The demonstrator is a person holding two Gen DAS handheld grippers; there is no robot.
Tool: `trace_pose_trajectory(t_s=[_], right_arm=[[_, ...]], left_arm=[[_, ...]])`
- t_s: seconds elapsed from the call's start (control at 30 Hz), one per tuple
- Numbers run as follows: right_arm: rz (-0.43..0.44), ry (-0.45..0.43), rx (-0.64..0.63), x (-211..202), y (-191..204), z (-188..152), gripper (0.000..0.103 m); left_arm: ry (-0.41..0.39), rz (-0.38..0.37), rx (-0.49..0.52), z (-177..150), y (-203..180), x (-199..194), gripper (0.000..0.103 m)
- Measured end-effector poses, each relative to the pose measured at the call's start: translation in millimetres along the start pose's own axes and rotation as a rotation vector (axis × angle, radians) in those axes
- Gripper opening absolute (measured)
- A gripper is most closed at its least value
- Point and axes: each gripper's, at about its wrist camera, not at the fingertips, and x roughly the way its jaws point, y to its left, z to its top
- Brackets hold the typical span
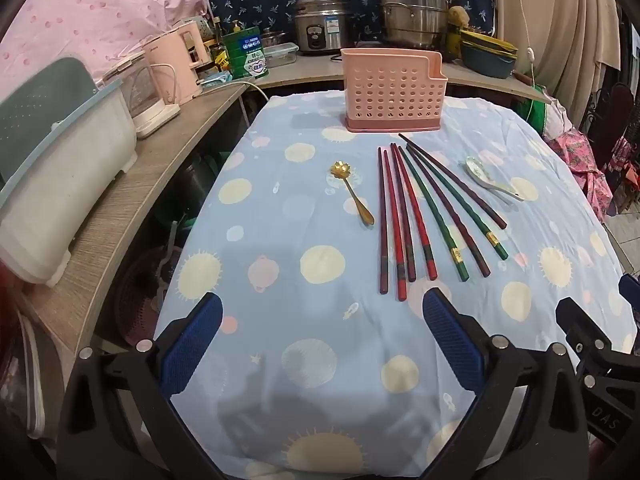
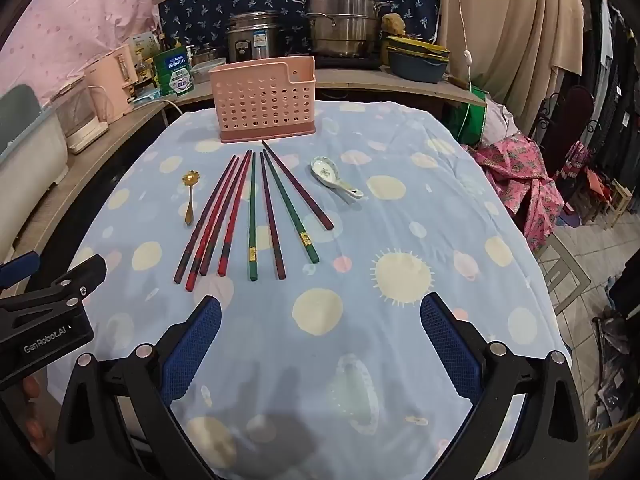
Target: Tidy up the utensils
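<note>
A pink perforated utensil holder (image 1: 394, 92) (image 2: 265, 98) stands upright at the far end of the table. In front of it lie several red, green and dark chopsticks (image 1: 424, 212) (image 2: 250, 216), fanned out side by side. A gold spoon (image 1: 352, 194) (image 2: 190, 196) lies to their left and a white ceramic spoon (image 1: 492, 178) (image 2: 336, 178) to their right. My left gripper (image 1: 322, 308) hovers over the near cloth, open and empty. My right gripper (image 2: 320, 308) is likewise open and empty, short of the chopstick ends.
The table wears a light blue cloth (image 1: 304, 360) (image 2: 400, 360) with planet prints. A wooden counter (image 1: 128, 200) runs along the left and back, carrying a white dish rack (image 1: 60, 184), pink kettle (image 1: 172, 72), rice cooker (image 1: 322, 26) and steel pots (image 1: 414, 12). Clothes (image 2: 524, 184) lie at the right.
</note>
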Motion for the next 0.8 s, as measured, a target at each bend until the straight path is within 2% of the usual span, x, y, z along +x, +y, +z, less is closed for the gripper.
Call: trace_pose_trajectory(t_s=[0.3,0.8], right_arm=[[0.006,0.006,0.006,0.6,-0.2,0.5,0.096],[-0.01,0.002,0.002,0.5,-1.1,2.7,0.096]], left_arm=[[0.002,0.008,0.001,2.0,-12.8,-3.3,0.096],[0.0,0.0,0.005,1.3,1.3,0.6,0.096]])
